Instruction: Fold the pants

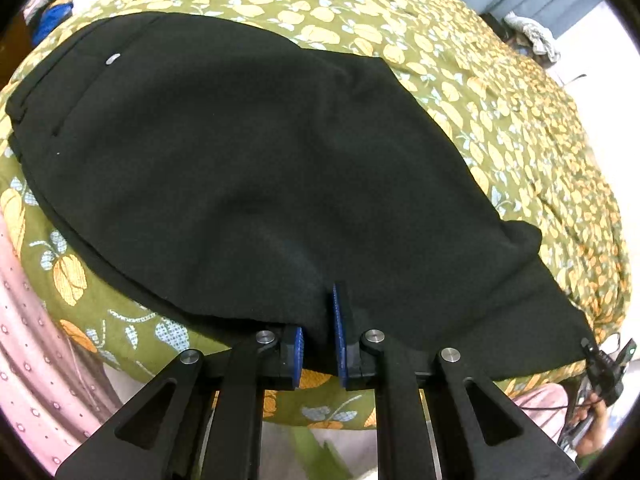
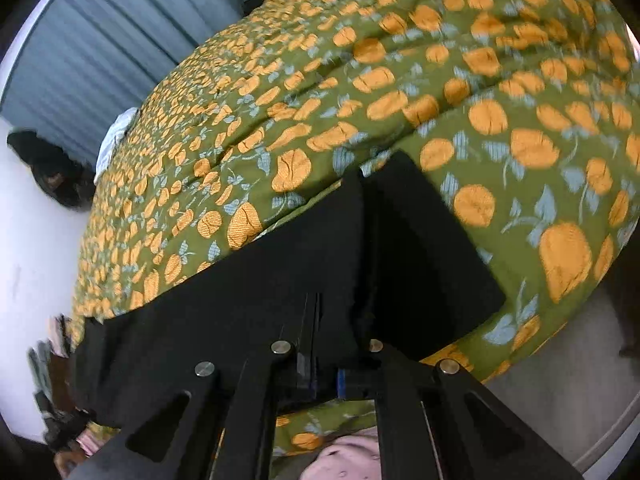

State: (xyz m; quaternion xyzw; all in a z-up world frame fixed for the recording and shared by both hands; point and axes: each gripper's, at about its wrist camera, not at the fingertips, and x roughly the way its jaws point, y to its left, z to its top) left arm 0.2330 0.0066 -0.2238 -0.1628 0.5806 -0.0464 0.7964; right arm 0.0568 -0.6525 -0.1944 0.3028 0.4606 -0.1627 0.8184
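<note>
Green floral bedspread [image 1: 460, 80] carries black pants [image 1: 240, 160] along its near edge, waistband leftward in the left view, both the left gripper [image 1: 320, 340] and right gripper [image 2: 320, 360] clamped on cloth; only the right view shows a curtain [image 2: 100, 48].

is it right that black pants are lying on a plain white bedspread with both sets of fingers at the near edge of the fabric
Not quite. The bedspread is not plain white: it is olive green with an orange and pale blue floral print, as the left wrist view shows. The rest holds: the black pants lie on it, with the left gripper and right gripper at the near fabric edge.
</note>
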